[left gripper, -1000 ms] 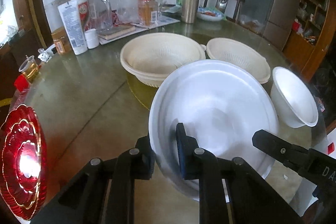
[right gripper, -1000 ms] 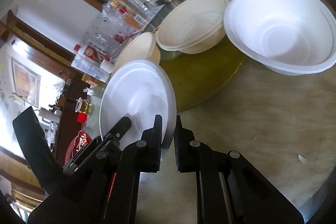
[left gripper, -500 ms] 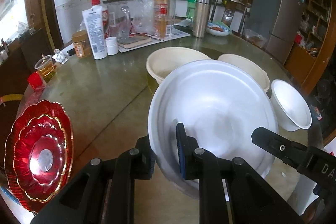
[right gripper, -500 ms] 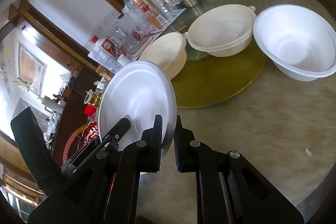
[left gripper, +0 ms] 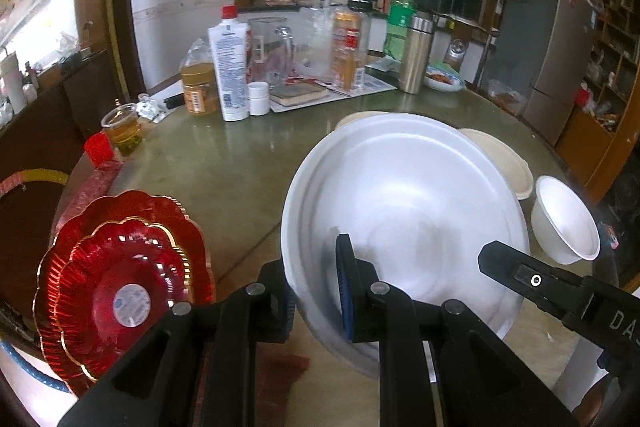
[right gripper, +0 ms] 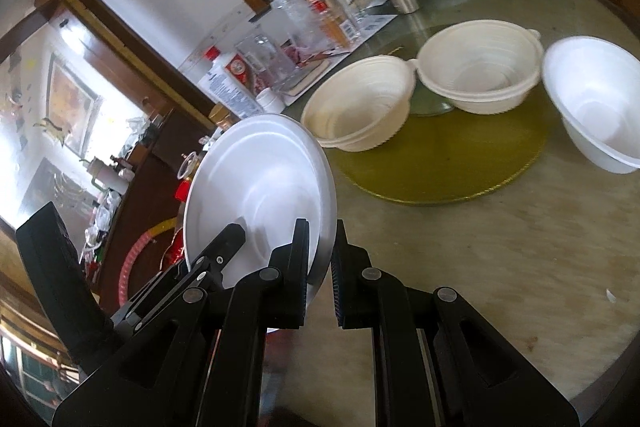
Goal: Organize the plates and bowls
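**White plate held at its rim by both grippers above the table**

The white plate (left gripper: 404,211) is tilted up on edge over the near side of the round table (left gripper: 224,163), its hollow face turned toward the left wrist camera. The left gripper (left gripper: 316,287) is closed on the plate's lower left rim, one finger in front of the face and the other behind it. The right gripper (right gripper: 322,267) pinches the rim of the same plate (right gripper: 260,183) at its lower right edge, its jaws almost together with only the thin rim between them. In the left wrist view the right gripper's black fingers (left gripper: 520,271) reach in from the right against the plate's face.

Behind the plate two cream bowls (right gripper: 360,107) (right gripper: 480,67) stand side by side, touching, partly on a yellow-green round mat (right gripper: 448,167). A white bowl (right gripper: 596,103) sits just right of them at the mat's edge; in the left wrist view the same bowl (left gripper: 566,223) shows to the right of the plate.

At the table's left edge lie stacked red plates with gold scalloped rims (left gripper: 120,287), well apart from the white plate. At the far side of the table stand a white bottle with a red cap (left gripper: 230,67), a steel flask (left gripper: 416,55), a green bottle (left gripper: 400,15), jars, a glass cup of tea (left gripper: 122,131) and a small dish of food (left gripper: 442,79).
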Demonstrator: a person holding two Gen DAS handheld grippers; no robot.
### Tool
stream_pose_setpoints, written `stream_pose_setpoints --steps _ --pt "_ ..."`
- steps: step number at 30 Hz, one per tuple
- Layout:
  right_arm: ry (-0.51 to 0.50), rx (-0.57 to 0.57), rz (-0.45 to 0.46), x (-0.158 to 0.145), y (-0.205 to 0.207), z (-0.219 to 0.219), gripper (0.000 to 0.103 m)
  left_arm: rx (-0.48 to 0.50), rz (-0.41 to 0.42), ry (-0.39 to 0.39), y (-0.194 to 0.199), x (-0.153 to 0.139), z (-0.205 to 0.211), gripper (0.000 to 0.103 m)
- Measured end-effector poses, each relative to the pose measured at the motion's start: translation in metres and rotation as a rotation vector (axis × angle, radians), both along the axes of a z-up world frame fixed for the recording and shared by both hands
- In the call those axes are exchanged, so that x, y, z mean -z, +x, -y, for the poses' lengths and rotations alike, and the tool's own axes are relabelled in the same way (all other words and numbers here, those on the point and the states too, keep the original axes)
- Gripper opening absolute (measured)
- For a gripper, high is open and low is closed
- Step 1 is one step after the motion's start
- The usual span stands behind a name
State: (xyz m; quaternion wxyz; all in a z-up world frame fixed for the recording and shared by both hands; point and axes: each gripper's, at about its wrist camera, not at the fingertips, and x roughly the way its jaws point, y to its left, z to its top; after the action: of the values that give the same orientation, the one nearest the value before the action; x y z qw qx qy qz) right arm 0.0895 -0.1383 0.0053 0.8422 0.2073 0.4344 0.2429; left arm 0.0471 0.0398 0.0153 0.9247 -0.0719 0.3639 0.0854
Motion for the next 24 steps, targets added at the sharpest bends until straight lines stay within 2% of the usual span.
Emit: stream_pose_setpoints --steps 18,24 --pt "-0.021 -0.072 0.031 -0.013 -0.006 -0.042 0.010 -0.077 0.054 0.021 -0.025 -0.013 -0.030 0.016" --pt "-0.026 -0.124 0.048 -0.019 -0.009 -0.070 0.010 -0.122 0.074 0.017 -0.038 -0.019 -0.049 0.017"
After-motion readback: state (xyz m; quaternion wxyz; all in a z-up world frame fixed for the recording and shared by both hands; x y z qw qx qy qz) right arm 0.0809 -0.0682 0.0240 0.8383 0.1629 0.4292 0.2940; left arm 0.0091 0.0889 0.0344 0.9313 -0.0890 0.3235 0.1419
